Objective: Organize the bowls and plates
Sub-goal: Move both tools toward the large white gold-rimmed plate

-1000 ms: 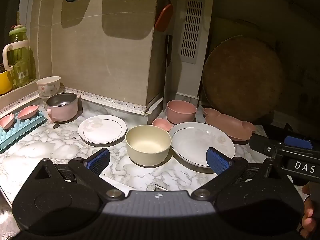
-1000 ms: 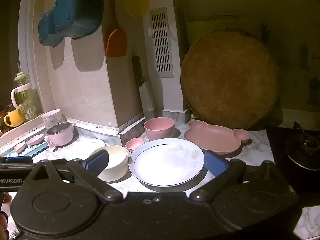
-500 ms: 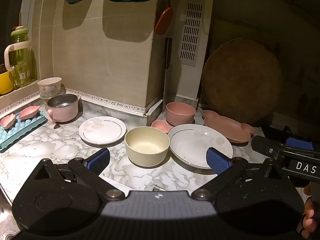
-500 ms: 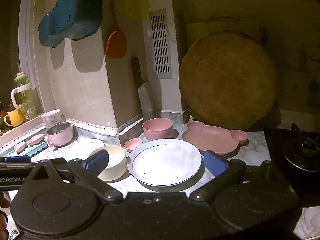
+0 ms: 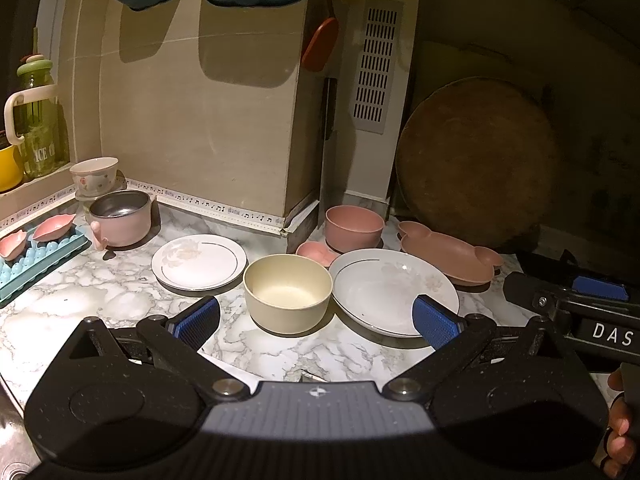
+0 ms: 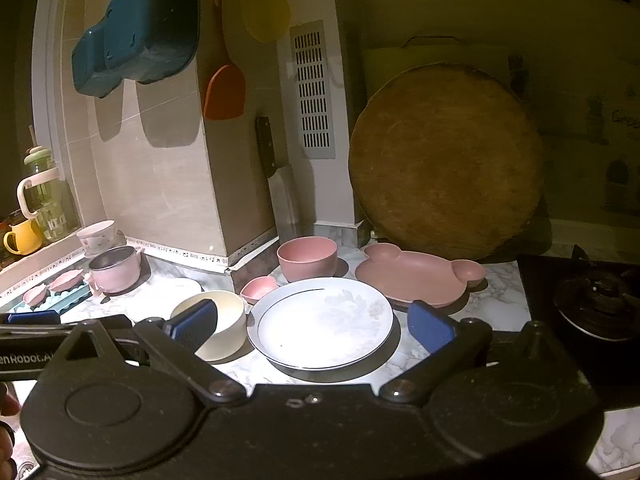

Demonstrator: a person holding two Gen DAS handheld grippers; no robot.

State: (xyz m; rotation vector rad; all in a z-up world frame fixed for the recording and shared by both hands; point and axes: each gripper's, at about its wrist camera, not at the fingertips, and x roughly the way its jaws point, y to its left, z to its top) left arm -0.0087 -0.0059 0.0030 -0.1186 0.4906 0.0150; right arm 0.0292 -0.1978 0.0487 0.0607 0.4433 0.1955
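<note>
"DAS" reads on the right tool (image 6: 314, 322); "ICE" on the green bottle (image 5: 38, 120). Both tools, left tool (image 5: 316, 316) included, are spread and empty above the marble surface (image 5: 80, 304), cream bowl (image 5: 287, 292) touching the large white plate (image 6: 320, 322).

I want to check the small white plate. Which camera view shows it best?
The left wrist view: the small white plate lies in full sight, left of the cream bowl. In the right wrist view it is mostly hidden behind that bowl.

Both tongs (image 5: 316, 318) slightly farther back.
</note>
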